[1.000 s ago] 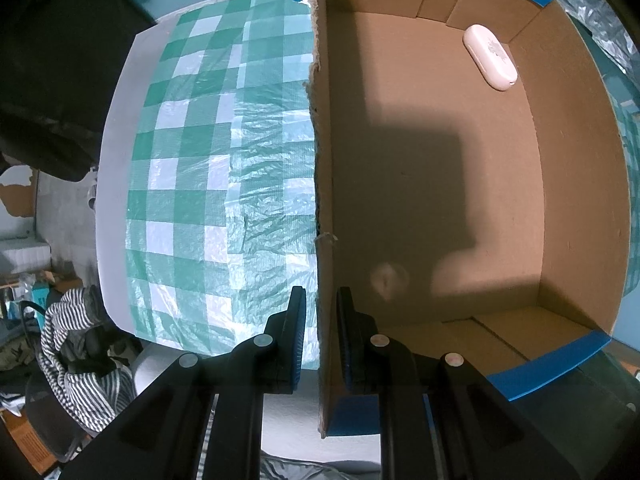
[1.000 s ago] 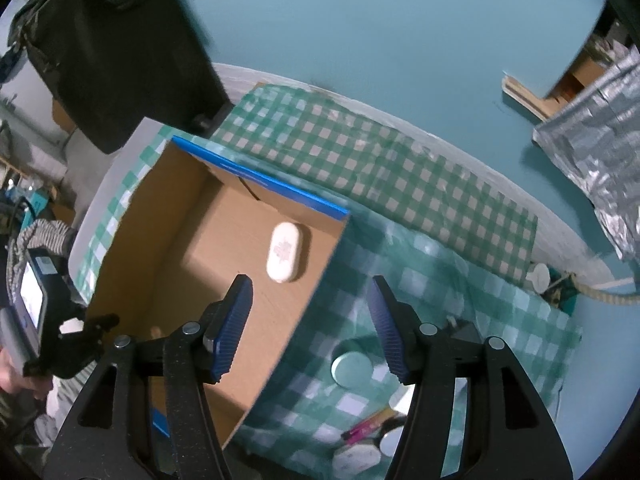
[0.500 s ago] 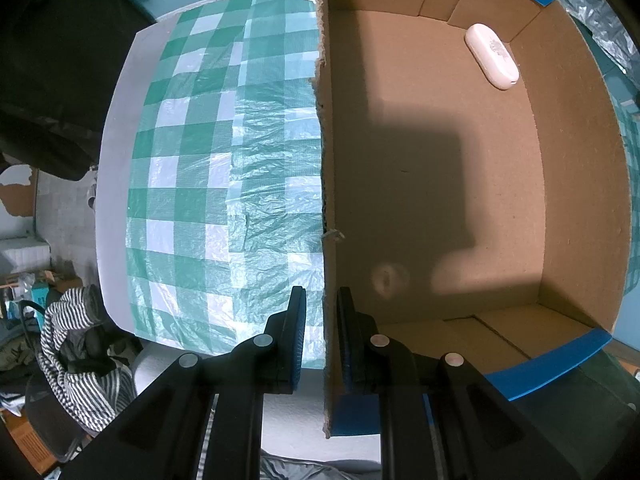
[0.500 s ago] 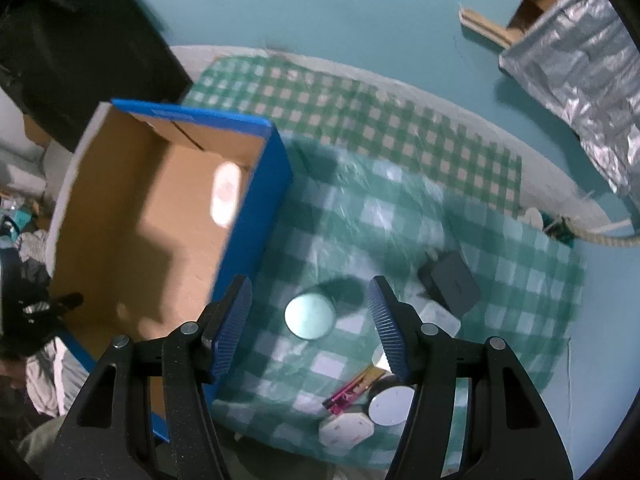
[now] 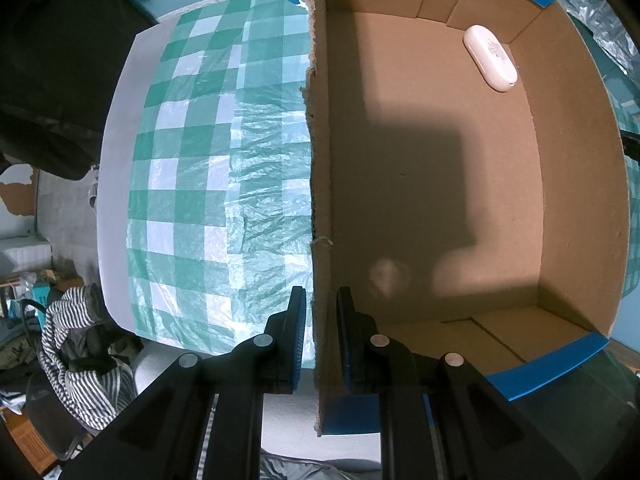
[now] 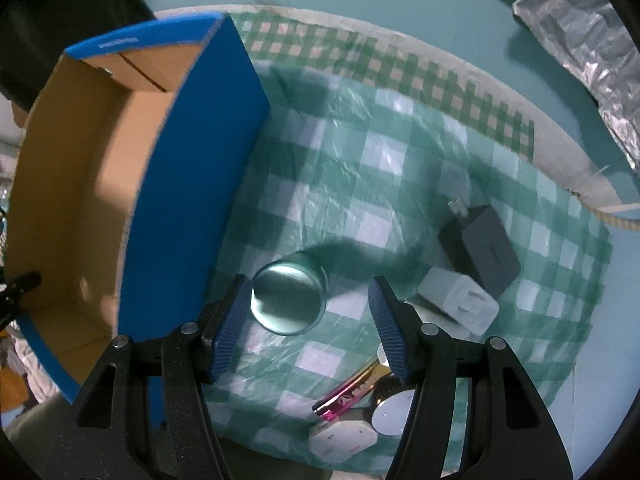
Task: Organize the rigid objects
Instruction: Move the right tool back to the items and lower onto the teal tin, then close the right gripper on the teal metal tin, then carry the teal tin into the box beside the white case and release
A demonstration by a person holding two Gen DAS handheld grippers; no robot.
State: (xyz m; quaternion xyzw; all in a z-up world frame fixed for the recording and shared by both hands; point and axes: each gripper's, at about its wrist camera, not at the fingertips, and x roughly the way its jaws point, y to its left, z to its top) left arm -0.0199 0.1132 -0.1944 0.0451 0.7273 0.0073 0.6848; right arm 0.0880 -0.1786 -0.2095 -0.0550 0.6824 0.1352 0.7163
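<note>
Left tongs (image 5: pixel 321 322) are clamped on the near wall of the cardboard box (image 5: pixel 576 184), steadying it on the desk (image 6: pixel 400 184). Right tongs (image 6: pixel 306 312) stand apart, empty, pointing down over a round tin (image 6: pixel 287 300) that lies just beside the box's blue outer wall. One white oval case (image 5: pixel 490 57) already sits in the box's far corner. A grey charger (image 6: pixel 486 250), a white plug (image 6: pixel 460 306) and a pink tube (image 6: pixel 352 394) wait nearby on the checked cloth.

The tin sits off-centre, near one pad, so I judge a closing squeeze could shove it sideways against the box. Its smooth round side may slip out, and the crinkled plastic cover could snag in the grip.
</note>
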